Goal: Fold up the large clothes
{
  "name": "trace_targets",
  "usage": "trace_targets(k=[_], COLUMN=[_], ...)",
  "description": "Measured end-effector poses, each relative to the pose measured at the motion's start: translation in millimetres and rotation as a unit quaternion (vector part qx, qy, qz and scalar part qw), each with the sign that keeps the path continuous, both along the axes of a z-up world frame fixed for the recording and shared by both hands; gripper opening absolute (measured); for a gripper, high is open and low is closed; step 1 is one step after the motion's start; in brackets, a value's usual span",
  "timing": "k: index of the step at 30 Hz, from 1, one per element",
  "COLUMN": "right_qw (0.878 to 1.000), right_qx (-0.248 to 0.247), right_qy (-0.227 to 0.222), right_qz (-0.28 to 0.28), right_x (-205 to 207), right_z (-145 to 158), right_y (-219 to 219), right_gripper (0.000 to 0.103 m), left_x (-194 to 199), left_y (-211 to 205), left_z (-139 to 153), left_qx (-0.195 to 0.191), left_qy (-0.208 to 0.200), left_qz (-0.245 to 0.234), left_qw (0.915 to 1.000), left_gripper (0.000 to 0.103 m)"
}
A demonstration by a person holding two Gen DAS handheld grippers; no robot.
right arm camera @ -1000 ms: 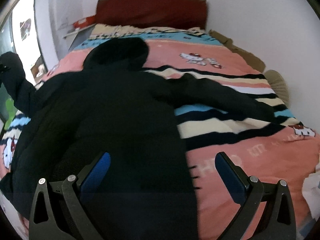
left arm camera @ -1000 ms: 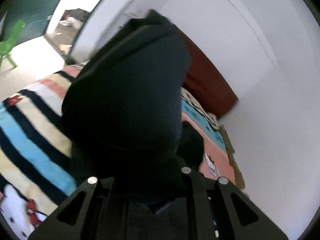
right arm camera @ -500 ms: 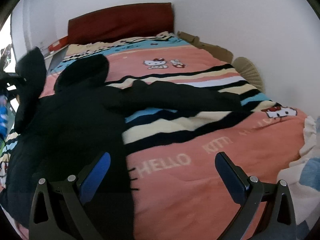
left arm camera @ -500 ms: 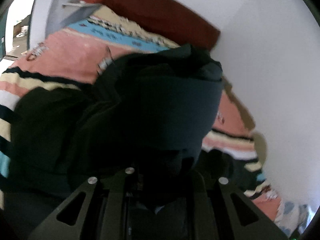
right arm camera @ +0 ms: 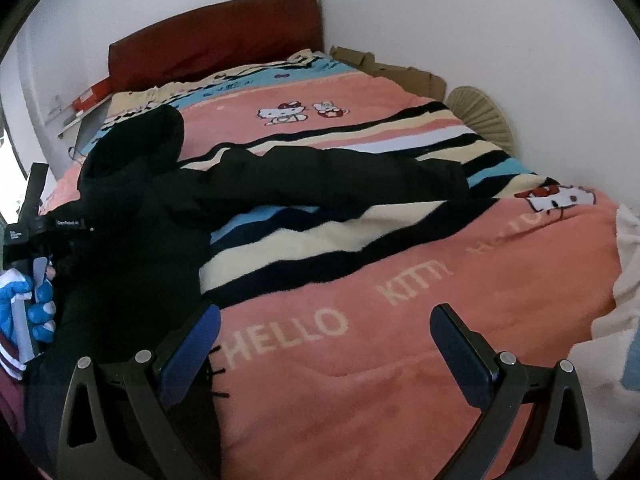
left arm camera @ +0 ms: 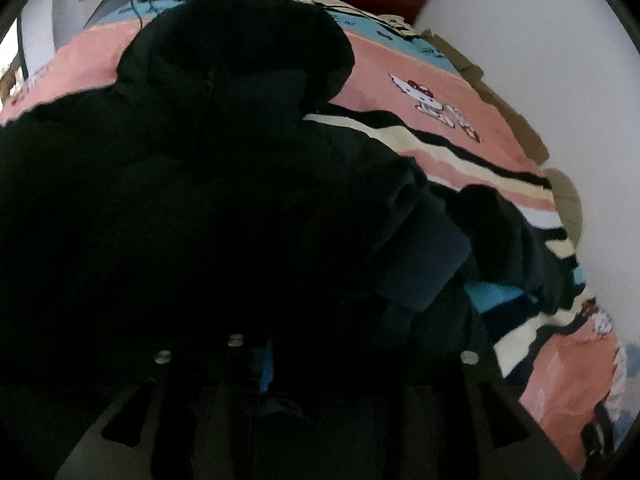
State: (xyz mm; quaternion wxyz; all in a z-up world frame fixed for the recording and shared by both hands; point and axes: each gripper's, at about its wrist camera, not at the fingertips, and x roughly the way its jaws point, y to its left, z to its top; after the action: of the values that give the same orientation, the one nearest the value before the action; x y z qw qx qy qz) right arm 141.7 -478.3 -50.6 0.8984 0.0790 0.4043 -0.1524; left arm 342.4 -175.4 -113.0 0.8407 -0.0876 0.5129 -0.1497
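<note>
A black hooded coat [left arm camera: 180, 200] lies on the striped pink blanket [right arm camera: 400, 380], its hood [right arm camera: 148, 140] toward the headboard. One sleeve, with its cuff [left arm camera: 424, 264], is folded over the coat's body. The other sleeve [right arm camera: 340, 176] stretches out to the right across the blanket. My left gripper [left arm camera: 320, 360] hangs low over the coat with its jaws opening. A blue pad [left arm camera: 266, 364] shows, and dark fabric lies between the fingers. A hand in a blue glove [right arm camera: 38, 300] holds that gripper. My right gripper [right arm camera: 324, 344] stands open over bare blanket beside the coat's hem.
A dark red headboard [right arm camera: 216, 36] stands at the far end against white walls. Cardboard [right arm camera: 400, 72] and a woven fan [right arm camera: 480, 112] sit between the bed and the right wall. A white cloth [right arm camera: 624, 280] lies at the bed's right edge.
The left gripper swung the raised sleeve across and down onto the coat, and its jaws have parted. The right gripper moved right, off the coat and over the blanket.
</note>
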Motion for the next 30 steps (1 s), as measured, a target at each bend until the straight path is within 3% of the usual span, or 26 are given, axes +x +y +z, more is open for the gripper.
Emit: trace_targets(k=[4, 11, 15, 19, 25, 30], right_qw=[1.000, 0.998, 0.997, 0.993, 0.983, 0.974], right_qx=[-0.006, -0.013, -0.017, -0.019, -0.009, -0.016], right_qy=[0.002, -0.001, -0.003, -0.012, -0.027, -0.019], right_qz=[0.014, 0.053, 0.081, 0.117, 0.180, 0.224], right_x=[8, 29, 43, 70, 134, 192], right_z=[2, 9, 16, 28, 32, 7], right_y=[11, 50, 76, 106, 166, 221], right_gripper=[0.102, 0.102, 0.102, 0.102, 0.102, 0.102], left_x=[-15, -35, -31, -16, 13, 30], left_y=[11, 30, 60, 127, 221, 248], left_z=[28, 80, 98, 108, 87, 32], left_qx=[0.012, -0.020, -0.010, 0.052, 0.131, 0.126], left_qy=[-0.028, -0.060, -0.082, -0.101, -0.103, -0.077], left_qz=[-0.024, -0.079, -0.059, -0.011, 0.061, 0.081], left_qw=[0.9992, 0.9949, 0.9948, 0.9935, 0.9841, 0.9857], left_gripper=[0.050, 0.058, 0.058, 0.058, 0.058, 0.058])
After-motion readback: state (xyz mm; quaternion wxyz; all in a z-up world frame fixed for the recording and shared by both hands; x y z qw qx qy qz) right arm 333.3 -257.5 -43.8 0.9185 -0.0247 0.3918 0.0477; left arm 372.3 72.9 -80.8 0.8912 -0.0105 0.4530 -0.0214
